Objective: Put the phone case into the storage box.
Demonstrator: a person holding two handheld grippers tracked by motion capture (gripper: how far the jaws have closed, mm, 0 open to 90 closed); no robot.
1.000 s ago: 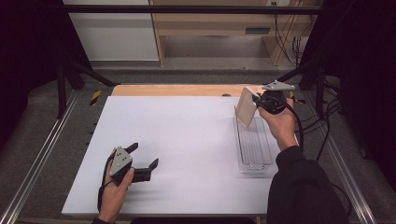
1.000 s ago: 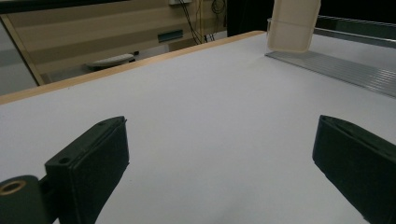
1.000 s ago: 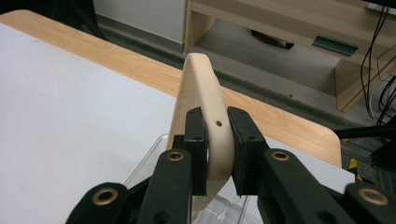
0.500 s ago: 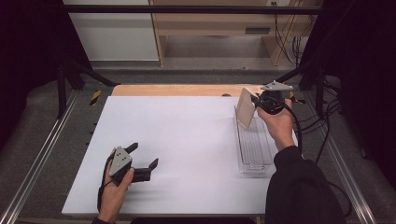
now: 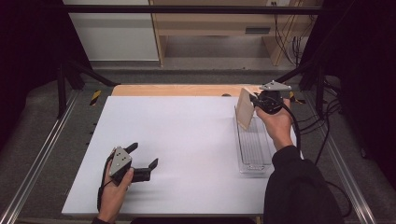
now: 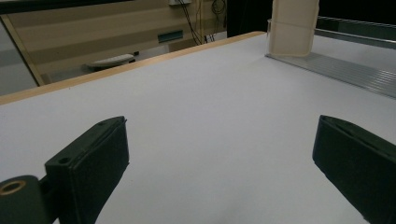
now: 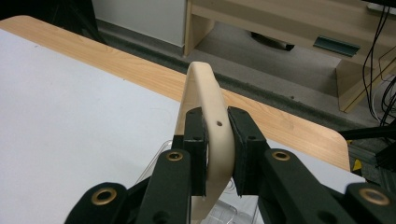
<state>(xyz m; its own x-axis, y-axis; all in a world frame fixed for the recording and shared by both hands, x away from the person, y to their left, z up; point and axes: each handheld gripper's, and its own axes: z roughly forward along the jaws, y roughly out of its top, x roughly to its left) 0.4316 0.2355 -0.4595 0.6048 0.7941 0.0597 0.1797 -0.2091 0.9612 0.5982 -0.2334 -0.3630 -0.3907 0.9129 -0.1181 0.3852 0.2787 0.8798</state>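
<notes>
Cream-coloured plate (image 5: 244, 108), upright on edge, pinched between right gripper (image 7: 216, 140) jaws over clear rack (image 5: 254, 149)'s far end. Left gripper (image 5: 141, 157) idle, jaws wide. Risk: thin-edge grip lets plate pivot, missing slot.

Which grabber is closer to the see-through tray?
The right one. The right gripper is above the tray's far end, shut on a beige plate. The left gripper sits open far across the table, near the front-left corner.

Matt cream plate (image 5: 244, 108), clear plastic tray (image 5: 254, 148)
</notes>
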